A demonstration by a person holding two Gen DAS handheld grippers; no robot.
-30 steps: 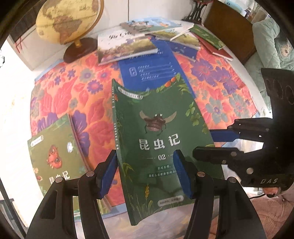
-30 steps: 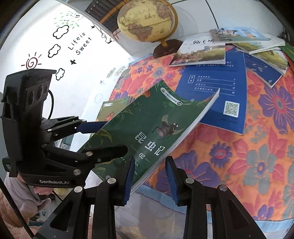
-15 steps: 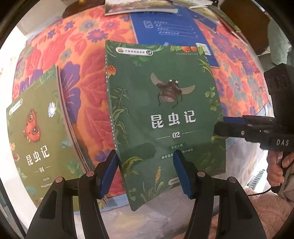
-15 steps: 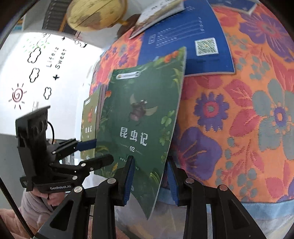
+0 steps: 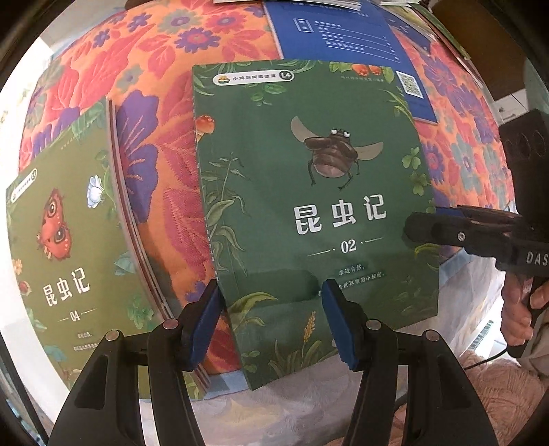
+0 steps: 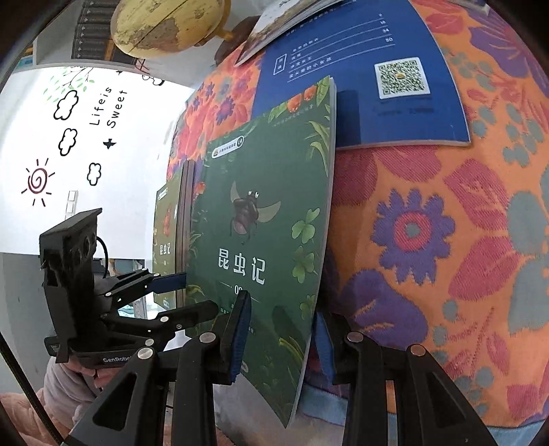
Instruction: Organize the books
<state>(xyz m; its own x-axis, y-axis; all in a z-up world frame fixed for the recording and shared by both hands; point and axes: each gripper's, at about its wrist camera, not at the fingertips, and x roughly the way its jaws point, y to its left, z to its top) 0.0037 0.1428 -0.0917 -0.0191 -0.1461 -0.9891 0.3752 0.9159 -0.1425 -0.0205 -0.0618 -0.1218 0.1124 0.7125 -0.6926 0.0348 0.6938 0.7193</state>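
Note:
A dark green book marked 02 with a beetle on its cover (image 5: 308, 206) hangs low over the floral cloth, its far corner over a blue book (image 5: 336, 34). My right gripper (image 6: 281, 308) is shut on its right edge, one pad on the cover and one behind; it also shows in the left wrist view (image 5: 422, 223). My left gripper (image 5: 271, 291) points down over the book's lower left part, jaws closing. One pad is left of the spine and one is above the cover, and neither presses. To the left lies a green book marked 04 (image 5: 61, 240) on top of a stack.
The flowered orange tablecloth (image 5: 164, 137) covers the table, whose near edge runs under the held book. A globe (image 6: 164, 24) and more books stand at the far side. A person's hand (image 5: 518, 308) holds the right gripper's handle.
Both grippers came down toward the table with the 02 book. It went from raised and slanted to low and nearly flat beside the 04 stack. The right gripper has rolled with it.

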